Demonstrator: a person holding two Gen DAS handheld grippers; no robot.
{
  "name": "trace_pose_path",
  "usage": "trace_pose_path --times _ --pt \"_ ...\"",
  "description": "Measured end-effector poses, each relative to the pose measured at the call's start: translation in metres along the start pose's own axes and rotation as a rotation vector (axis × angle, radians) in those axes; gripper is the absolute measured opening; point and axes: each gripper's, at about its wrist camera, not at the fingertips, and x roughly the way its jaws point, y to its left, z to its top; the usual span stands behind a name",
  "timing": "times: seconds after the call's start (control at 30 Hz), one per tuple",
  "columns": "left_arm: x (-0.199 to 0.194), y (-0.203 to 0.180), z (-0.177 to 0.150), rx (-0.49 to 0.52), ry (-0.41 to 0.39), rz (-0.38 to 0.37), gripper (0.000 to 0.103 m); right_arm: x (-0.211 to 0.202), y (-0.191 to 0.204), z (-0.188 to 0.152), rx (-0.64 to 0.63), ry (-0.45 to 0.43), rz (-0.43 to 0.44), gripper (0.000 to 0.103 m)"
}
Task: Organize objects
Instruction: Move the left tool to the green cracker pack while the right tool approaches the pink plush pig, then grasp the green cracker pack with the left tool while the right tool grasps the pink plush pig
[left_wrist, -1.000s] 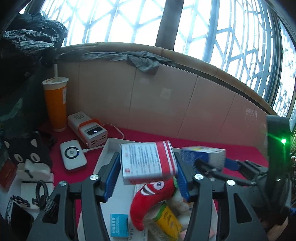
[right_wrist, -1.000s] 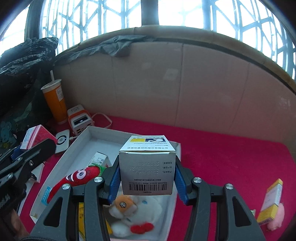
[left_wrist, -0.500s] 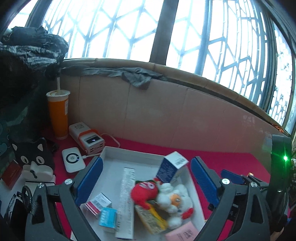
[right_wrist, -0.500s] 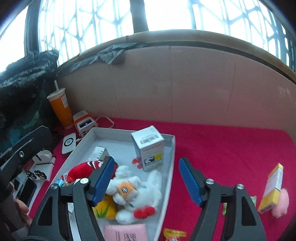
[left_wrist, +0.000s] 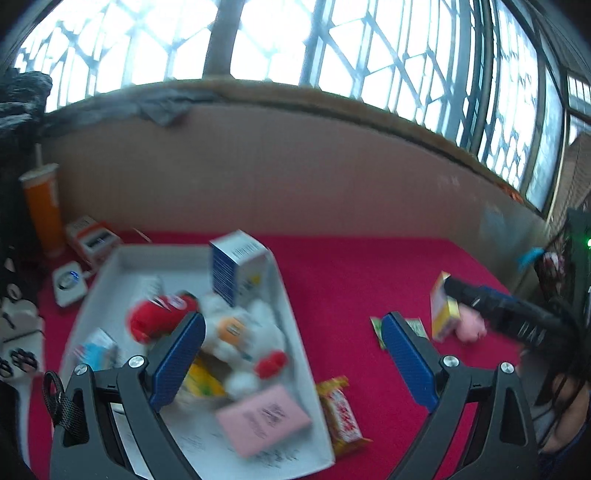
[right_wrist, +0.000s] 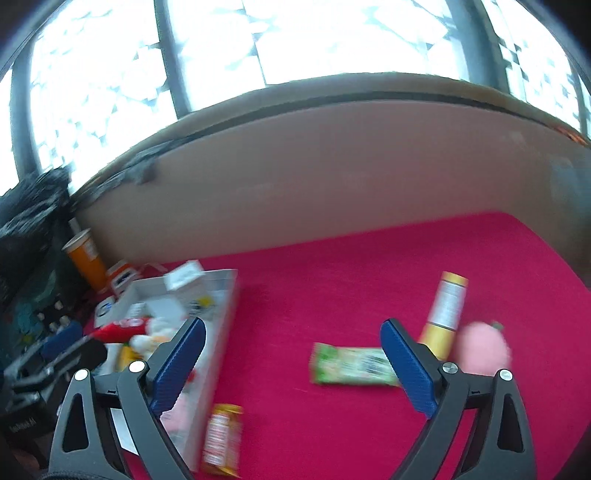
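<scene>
A white tray (left_wrist: 295, 325) on the red cloth holds a blue-and-white box (left_wrist: 236, 269), a red plush (left_wrist: 159, 314), a white plush (left_wrist: 243, 332), a pink box (left_wrist: 262, 417) and small cartons. My left gripper (left_wrist: 291, 354) is open and empty over the tray's right edge. My right gripper (right_wrist: 291, 358) is open and empty over the red cloth, right of the tray (right_wrist: 225, 317). A green packet (right_wrist: 351, 365), a yellow box (right_wrist: 445, 314) and a pink ball (right_wrist: 484, 350) lie by its right finger. A red-and-yellow snack (right_wrist: 221, 435) lies beside the tray.
An orange cup (left_wrist: 40, 210), a white-and-orange power bank (left_wrist: 92, 236) and a white round device (left_wrist: 68, 282) stand left of the tray. A cardboard wall (left_wrist: 295, 177) backs the table below the windows. The right gripper's fingers (left_wrist: 498, 310) show in the left wrist view near the yellow box (left_wrist: 443, 314).
Both grippers let go of their boxes into the tray and opened. Both views then swung to the right, toward the loose items on the red cloth.
</scene>
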Motion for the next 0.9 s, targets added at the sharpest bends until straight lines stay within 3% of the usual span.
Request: trace_pose_path --times 0.27,0.4,0.5,0.7,0.77,0.9 --pt "0.046 -0.060 -0.012 0.163 0.132 -0.061 0.096 -0.016 -0.114 -0.014 0.124 0.034 -0.231 0.098" --pt "0.080 -0.093 -0.011 0.253 0.187 -0.089 0.096 -0.012 -0.152 -0.019 0.156 0.081 -0.293 0.098" --pt "0.110 -0.116 -0.015 0.353 0.226 -0.091 0.096 -0.003 -0.161 -0.021 0.156 0.115 -0.290 0.098" --pt "0.163 -0.162 -0.036 0.711 0.290 -0.068 0.096 0.032 -0.147 -0.019 0.023 0.180 -0.252 0.098" --pt "0.175 -0.167 -0.035 0.704 0.325 -0.111 0.096 0.044 -0.145 -0.017 -0.010 0.187 -0.268 0.098" --pt "0.194 -0.170 -0.033 0.679 0.369 -0.127 0.096 0.061 -0.142 -0.013 -0.032 0.209 -0.258 0.098"
